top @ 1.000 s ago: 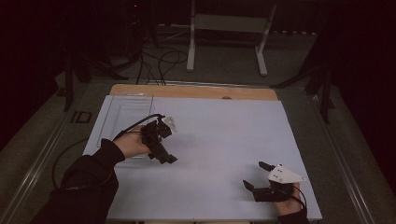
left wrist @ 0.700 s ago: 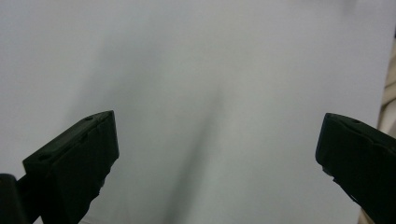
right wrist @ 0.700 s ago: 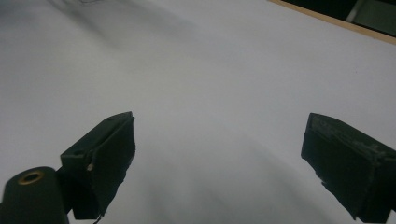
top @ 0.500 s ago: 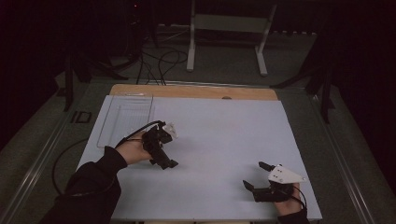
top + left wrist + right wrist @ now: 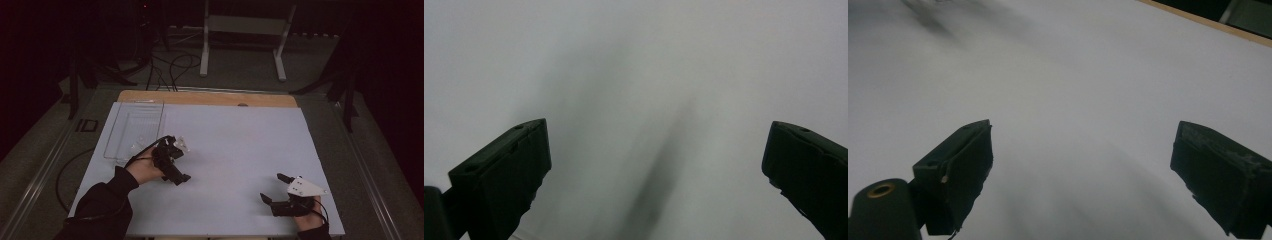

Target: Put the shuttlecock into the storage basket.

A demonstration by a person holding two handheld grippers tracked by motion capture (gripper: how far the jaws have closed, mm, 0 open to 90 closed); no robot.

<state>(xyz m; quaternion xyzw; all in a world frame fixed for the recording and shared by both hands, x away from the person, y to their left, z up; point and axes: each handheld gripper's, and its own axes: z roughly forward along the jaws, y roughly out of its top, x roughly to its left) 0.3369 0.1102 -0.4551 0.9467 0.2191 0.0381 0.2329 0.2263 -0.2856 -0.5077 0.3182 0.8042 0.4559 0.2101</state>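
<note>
While the person leans over the bench [image 5: 235, 150], the left gripper [image 5: 176, 176] hangs above the pale sheet, jaws spread wide with nothing between them. Nearest to it lies a clear plastic tray [image 5: 132, 129] at the far left part of the bench, just beyond the left hand [image 5: 146, 170]. It is transparent, long and shallow, with raised rim. The right gripper [image 5: 272, 189] rests low at the near right corner, also spread and holding nothing.
</note>
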